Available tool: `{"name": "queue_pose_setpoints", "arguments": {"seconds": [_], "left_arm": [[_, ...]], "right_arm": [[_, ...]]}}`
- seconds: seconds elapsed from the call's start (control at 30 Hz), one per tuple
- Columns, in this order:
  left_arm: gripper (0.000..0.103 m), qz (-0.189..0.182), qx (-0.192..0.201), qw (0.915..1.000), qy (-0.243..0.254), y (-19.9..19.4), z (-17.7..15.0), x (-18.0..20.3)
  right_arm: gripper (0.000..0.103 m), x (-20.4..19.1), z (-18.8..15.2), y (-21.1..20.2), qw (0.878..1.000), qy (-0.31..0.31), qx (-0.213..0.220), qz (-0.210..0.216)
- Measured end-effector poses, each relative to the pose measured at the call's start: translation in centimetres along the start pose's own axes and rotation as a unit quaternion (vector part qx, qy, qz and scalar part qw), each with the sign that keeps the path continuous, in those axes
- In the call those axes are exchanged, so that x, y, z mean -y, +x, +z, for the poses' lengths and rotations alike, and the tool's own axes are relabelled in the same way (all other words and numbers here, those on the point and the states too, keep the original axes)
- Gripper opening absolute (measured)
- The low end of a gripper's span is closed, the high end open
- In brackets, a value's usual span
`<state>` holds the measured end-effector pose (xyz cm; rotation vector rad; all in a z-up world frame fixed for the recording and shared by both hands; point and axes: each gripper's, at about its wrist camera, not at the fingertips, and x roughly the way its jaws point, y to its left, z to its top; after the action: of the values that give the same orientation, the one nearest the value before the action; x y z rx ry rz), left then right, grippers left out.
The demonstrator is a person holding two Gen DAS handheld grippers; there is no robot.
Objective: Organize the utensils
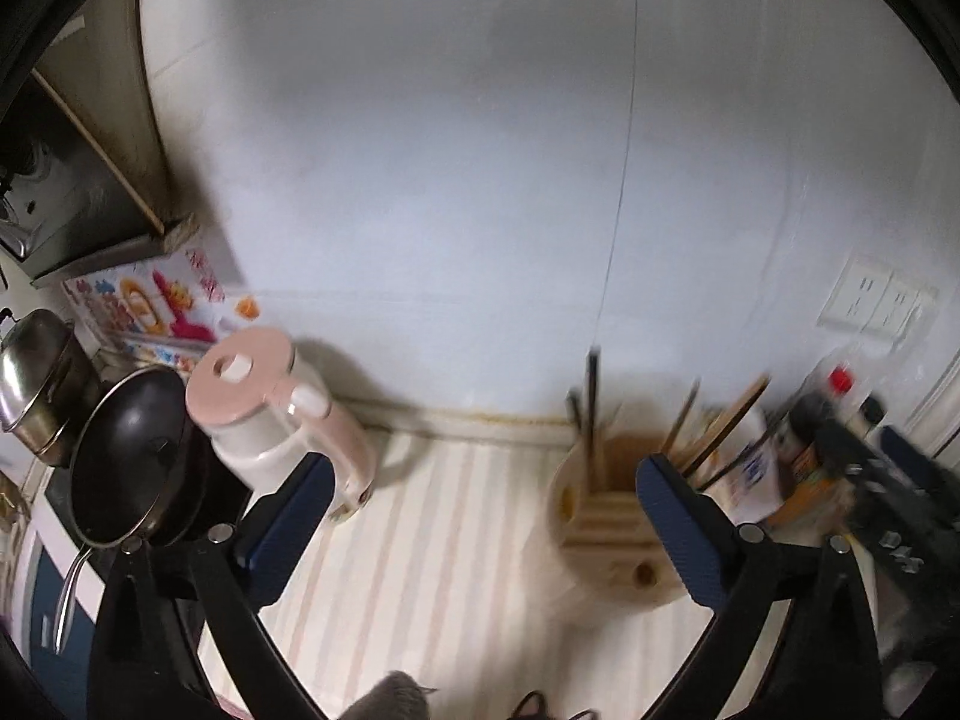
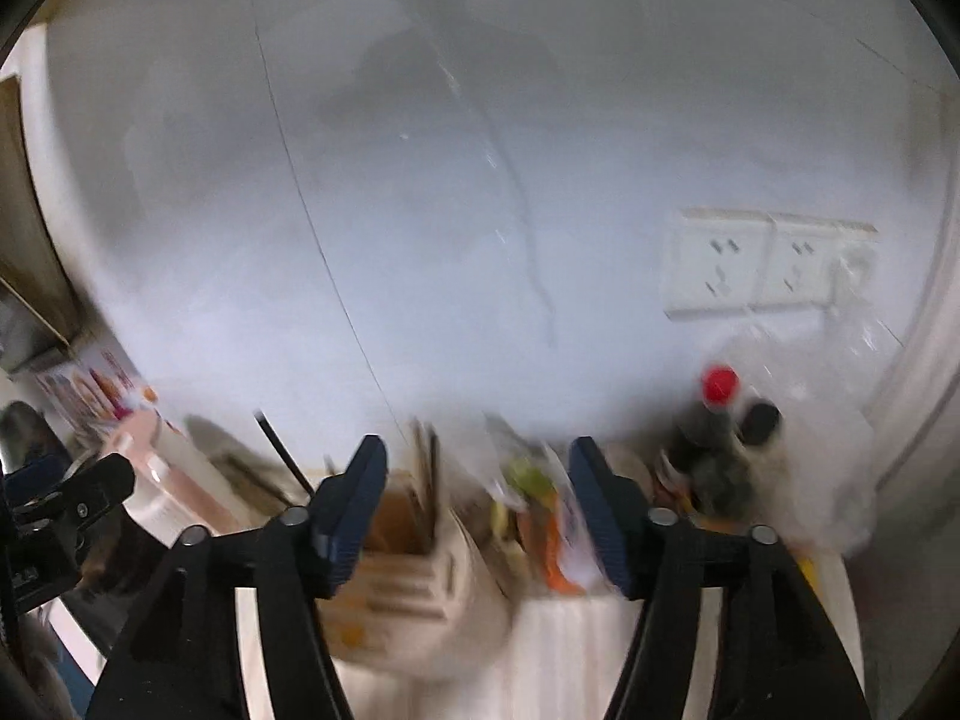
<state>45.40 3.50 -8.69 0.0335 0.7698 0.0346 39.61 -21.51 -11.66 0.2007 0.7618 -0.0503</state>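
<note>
— Both grippers are hanging with their jaws apart and nothing between them: the left gripper [image 1: 480, 516] over the striped counter [image 1: 456, 540], the right gripper [image 2: 474, 504] nearer the wall.

— Where are the utensils sitting?

— Upright in the wooden holder [image 1: 606, 516], just right of the kettle [image 1: 270, 420]: chopsticks [image 1: 714, 426] and one dark handle [image 1: 593, 396], all blurred.

— So how should a pick be going?

— Probably by slowing down first, then closing on one handle high up and lifting straight, keeping clear of the bottles [image 2: 720, 438] crowding just beside it.
</note>
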Motion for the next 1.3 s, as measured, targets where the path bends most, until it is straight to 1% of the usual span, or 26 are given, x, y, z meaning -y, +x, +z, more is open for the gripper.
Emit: {"name": "queue_pose_setpoints", "arguments": {"seconds": [0.03, 0.07, 0.1, 0.13, 0.27, 0.43, 0.53, 0.67, 0.83, 1.03, 1.2, 1.3], "left_arm": [[0.103, 0.002, -0.003, 1.0000, 0.004, 0.3, -0.5, 0.1], [0.103, 0.005, -0.006, 0.9999, 0.008, 0.8, -1.1, 0.1], [0.103, 0.006, -0.006, 0.9999, 0.011, 0.7, -1.5, 0.3], [0.103, 0.006, -0.005, 0.9999, 0.014, 1.0, -1.8, 0.4], [0.103, 0.003, -0.009, 0.9997, 0.024, 1.4, -2.9, 0.9], [0.103, -0.015, -0.013, 0.9994, 0.028, 1.4, -3.3, 0.9], [0.103, -0.026, -0.009, 0.9990, 0.035, 0.9, -3.6, 0.9], [0.103, -0.035, -0.001, 0.9986, 0.040, -0.3, -4.3, 0.7], [0.103, -0.036, 0.014, 0.9987, 0.033, -4.1, -5.5, 0.1], [0.103, -0.032, 0.047, 0.9981, 0.026, -10.6, -7.9, -0.4], [0.103, -0.034, 0.058, 0.9977, 0.001, -15.4, -10.6, -1.4], [0.103, -0.026, 0.063, 0.9977, -0.002, -17.7, -12.2, -1.7]], "right_arm": [[0.085, 0.7, -0.4, -0.2, 1.000, 0.000, -0.003, -0.006], [0.089, 0.9, -1.1, -0.2, 1.000, -0.001, -0.007, -0.018], [0.096, 1.0, -1.8, -0.2, 0.999, -0.004, -0.010, -0.033], [0.101, 1.1, -2.2, -0.1, 0.999, -0.007, -0.014, -0.043], [0.102, 0.9, -3.5, 0.2, 0.997, -0.016, -0.026, -0.069], [0.102, 0.3, -4.1, -0.6, 0.995, -0.015, -0.031, -0.094], [0.102, 0.3, -4.2, -1.3, 0.994, -0.013, -0.024, -0.110], [0.103, 0.1, -4.6, -3.1, 0.992, -0.010, -0.008, -0.124], [0.103, -0.1, -5.7, -6.9, 0.992, -0.007, 0.011, -0.128], [0.103, -0.1, -7.2, -13.8, 0.991, -0.015, 0.049, -0.126], [0.103, 0.2, -9.0, -18.8, 0.991, -0.026, 0.062, -0.116], [0.103, 0.3, -10.4, -21.6, 0.992, -0.027, 0.062, -0.107]]}}
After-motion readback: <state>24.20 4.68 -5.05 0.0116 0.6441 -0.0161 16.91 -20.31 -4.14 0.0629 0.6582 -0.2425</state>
